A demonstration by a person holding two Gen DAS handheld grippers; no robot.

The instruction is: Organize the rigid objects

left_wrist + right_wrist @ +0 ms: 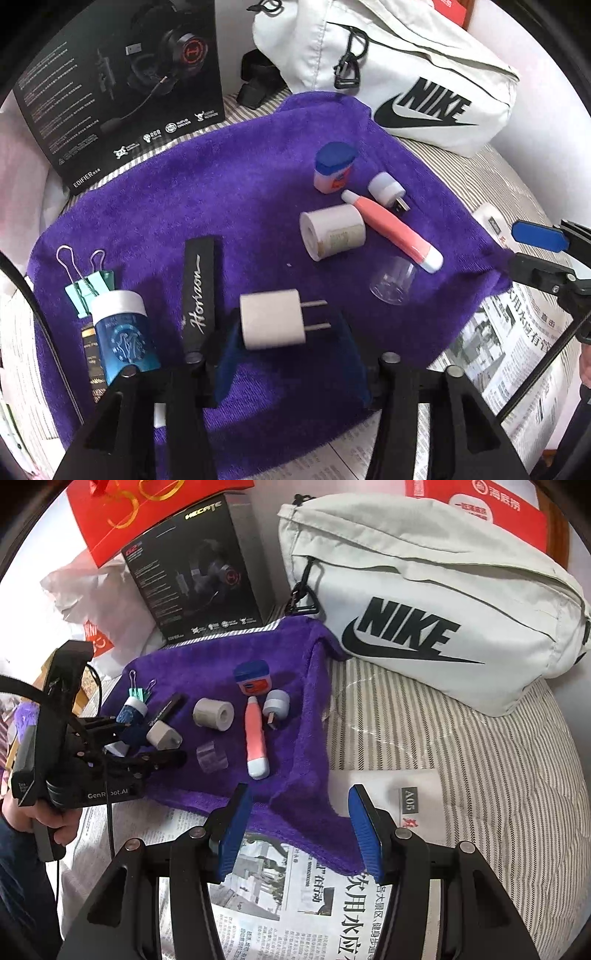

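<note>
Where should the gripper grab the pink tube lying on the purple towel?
Probably the middle of the pink tube, coming from above with one finger on each long side. It lies flat, long and slim, and the clear cap and white roll beside it leave room.

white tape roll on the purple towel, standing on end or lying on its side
Lying on its side: the white tape roll rests on its curved face on the purple towel, its core hole facing sideways.
</note>
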